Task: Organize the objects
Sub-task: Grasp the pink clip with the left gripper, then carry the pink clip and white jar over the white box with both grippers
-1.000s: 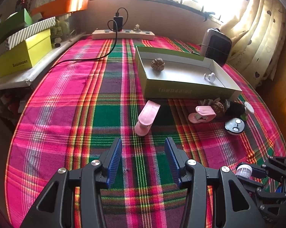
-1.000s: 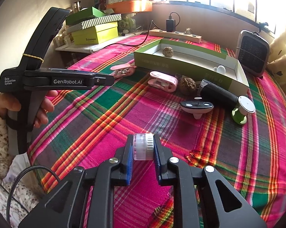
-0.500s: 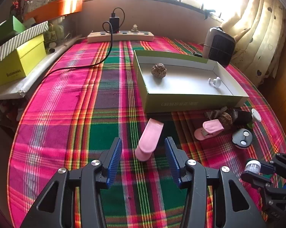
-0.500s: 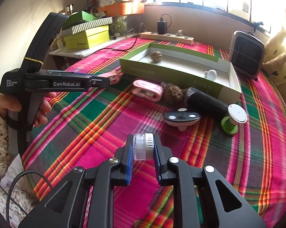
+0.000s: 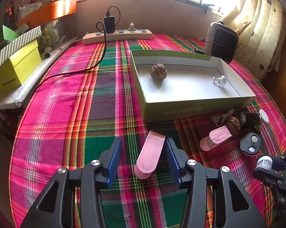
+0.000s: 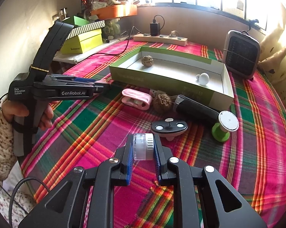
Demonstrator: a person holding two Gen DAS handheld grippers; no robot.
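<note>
A pink clip [image 5: 149, 154] lies on the plaid cloth between the fingers of my left gripper [image 5: 143, 140], which is open; the left pad stands clear of the clip and the right pad is close beside it. My right gripper [image 6: 143, 139] is shut on a small clear jar with a white cap [image 6: 143, 147], held above the cloth. The green box [image 5: 190, 106] holds a walnut [image 5: 158, 71] and a white hook [image 5: 219, 80]. In front of the box lie a second pink clip [image 5: 216, 137], another walnut [image 5: 233, 126], a black disc [image 5: 250, 144] and a black cylinder [image 6: 196, 111].
A green spool with a white top [image 6: 225, 126] stands by the cylinder. A power strip [image 5: 117, 36] with a charger and cable lies at the back. A small heater [image 5: 221, 41] stands behind the box. Yellow and striped boxes [image 5: 13, 70] are stacked at the left.
My left gripper has moved forward over the cloth, so the pink clip now lies between its fingers. The right gripper has drifted toward the items with the jar still in it.
</note>
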